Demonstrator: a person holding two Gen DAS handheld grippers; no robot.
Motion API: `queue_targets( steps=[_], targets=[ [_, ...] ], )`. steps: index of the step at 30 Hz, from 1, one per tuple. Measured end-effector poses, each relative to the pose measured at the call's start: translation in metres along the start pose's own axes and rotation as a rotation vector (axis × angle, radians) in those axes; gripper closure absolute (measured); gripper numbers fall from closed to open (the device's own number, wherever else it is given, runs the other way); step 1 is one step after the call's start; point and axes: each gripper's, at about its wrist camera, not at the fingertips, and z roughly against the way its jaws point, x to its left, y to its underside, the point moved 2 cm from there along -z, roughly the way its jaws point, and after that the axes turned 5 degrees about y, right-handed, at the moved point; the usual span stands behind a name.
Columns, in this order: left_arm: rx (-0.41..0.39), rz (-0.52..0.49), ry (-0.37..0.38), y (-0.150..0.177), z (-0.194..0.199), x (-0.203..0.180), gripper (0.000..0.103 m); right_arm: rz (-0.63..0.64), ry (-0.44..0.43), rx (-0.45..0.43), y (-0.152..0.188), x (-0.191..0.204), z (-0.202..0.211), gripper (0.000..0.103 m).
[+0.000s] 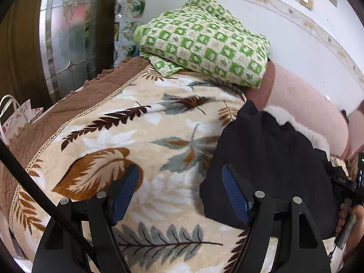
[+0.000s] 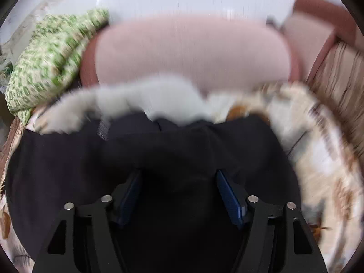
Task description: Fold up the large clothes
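Rumpled black garment [image 1: 268,163] with fluffy white trim on plush leaf-print blanket [image 1: 145,136], both hand-held grippers [image 1: 180,193] [image 2: 178,195] wide open, empty.

One dark garment [image 1: 268,159], two pillows [image 1: 204,41].

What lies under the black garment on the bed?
The black garment rests on the leaf-patterned blanket, which shows around its left and near edges. White fur trim sticks out at its far edge. Anything directly beneath the fabric is covered.

Motion blur smears the dark garment [image 2: 159,159] and fur trim [image 2: 136,100].
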Motion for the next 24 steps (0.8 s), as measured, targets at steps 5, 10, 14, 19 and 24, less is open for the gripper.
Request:
queue_targets(
  steps=[5,10,14,19,24],
  targets=[
    [0.002,-0.027,-0.014,0.002,-0.004,-0.006,0.029,-0.003,0.014,-0.018,-0.002,0.002,-0.003,0.025],
    [0.013,-0.026,-0.015,0.003,-0.005,-0.004,0.029,0.136,0.103,-0.216,0.003,0.045,0.068,0.025],
    [0.014,-0.023,-0.023,0.003,-0.006,-0.004,0.029,0.262,-0.029,-0.256,0.031,0.101,0.100,0.025],
    [0.012,-0.024,-0.017,0.003,-0.005,-0.004,0.029,0.350,-0.081,-0.164,0.066,0.156,0.056,0.024],
    [0.005,-0.007,-0.003,0.001,-0.002,0.000,0.028,0.338,-0.033,-0.135,0.071,0.160,0.022,0.015]
  ],
)
